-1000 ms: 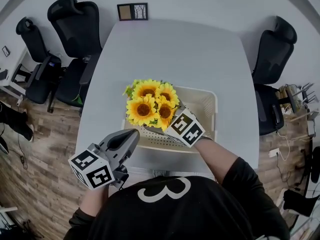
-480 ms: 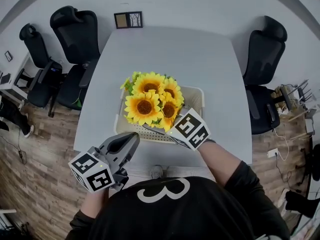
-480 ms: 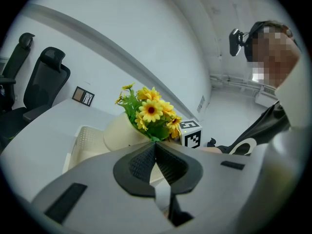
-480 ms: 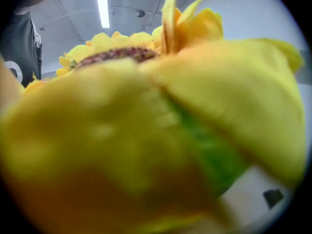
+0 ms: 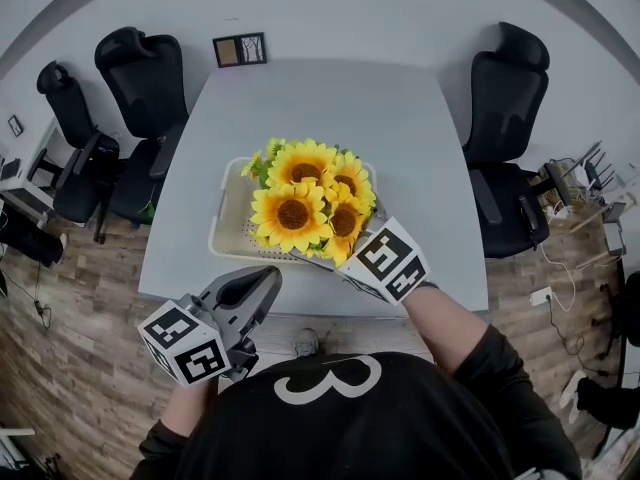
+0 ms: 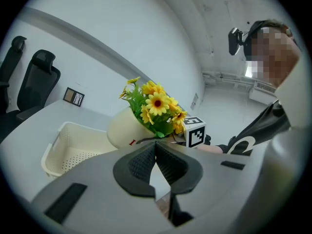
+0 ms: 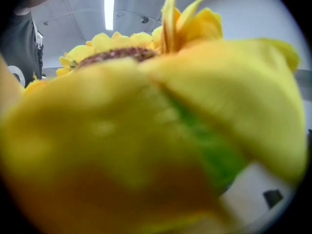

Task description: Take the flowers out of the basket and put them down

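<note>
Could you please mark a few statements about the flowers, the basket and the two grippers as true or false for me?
1. The right hand-held gripper holds the flowers up over the basket. True.
2. The left hand-held gripper grips the basket. False: its jaws are together on nothing, back near the person's body.
3. The basket stands on the floor. False: it stands on the table.
4. The flowers sit in a pale pot. True.

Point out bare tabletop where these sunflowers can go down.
Widest bare patch: the table between the basket and picture frame. A narrower strip runs between basket and right chair. The near edge is crowded by the right gripper holding the sunflowers.
</note>
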A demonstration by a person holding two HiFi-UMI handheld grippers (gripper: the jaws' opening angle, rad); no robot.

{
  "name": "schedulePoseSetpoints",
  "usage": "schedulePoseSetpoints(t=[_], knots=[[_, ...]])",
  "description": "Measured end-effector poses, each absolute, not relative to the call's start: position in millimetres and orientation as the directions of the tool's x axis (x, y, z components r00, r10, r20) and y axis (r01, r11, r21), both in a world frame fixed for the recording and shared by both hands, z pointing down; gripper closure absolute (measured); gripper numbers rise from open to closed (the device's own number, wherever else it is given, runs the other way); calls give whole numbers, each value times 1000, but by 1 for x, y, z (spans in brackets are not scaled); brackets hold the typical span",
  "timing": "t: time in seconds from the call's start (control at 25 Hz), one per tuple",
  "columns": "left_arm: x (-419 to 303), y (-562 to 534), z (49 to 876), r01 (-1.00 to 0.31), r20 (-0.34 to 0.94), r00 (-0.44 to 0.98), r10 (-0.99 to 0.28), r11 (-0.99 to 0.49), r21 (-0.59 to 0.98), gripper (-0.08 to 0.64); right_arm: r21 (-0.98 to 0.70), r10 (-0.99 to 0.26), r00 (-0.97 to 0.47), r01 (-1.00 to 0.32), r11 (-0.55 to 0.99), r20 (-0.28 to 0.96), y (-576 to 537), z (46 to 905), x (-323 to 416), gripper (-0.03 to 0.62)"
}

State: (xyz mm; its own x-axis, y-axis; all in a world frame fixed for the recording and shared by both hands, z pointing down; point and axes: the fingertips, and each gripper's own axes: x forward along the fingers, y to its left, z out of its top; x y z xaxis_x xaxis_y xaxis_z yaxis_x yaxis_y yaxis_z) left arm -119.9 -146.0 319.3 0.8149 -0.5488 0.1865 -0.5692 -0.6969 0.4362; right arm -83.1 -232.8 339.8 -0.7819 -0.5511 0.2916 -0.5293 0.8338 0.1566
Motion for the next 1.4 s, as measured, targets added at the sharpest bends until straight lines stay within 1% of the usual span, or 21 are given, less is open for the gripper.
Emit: schedulePoseSetpoints(t=[0.32,0.56,1.0,1.08,1.28,1.4], knots=[[-72,-108,315,-512,170,856,-488,-755,411,548,185,-624,-732,-596,781,274,-192,331,-23,104],[20,-75,316,-465,169,884,-435,-787,404,548,200,-681,-683,-652,731,263,-154,333,75,106],[17,-76,316,-300,153,954,-259,-853,428,548,207,-801,-526,-783,587,286,-144,331,96,104],[27,-73,316,-272,151,962,-228,-863,427,548,209,-822,-494,-804,556,284,-139,331,110,104],[81,-63,321,-222,167,972,-164,-875,429,548,179,-860,-423,-858,482,286,-123,343,176,104],[91,-65,324,-202,175,975,-138,-878,434,548,161,-870,-394,-877,452,296,-122,352,192,104]])
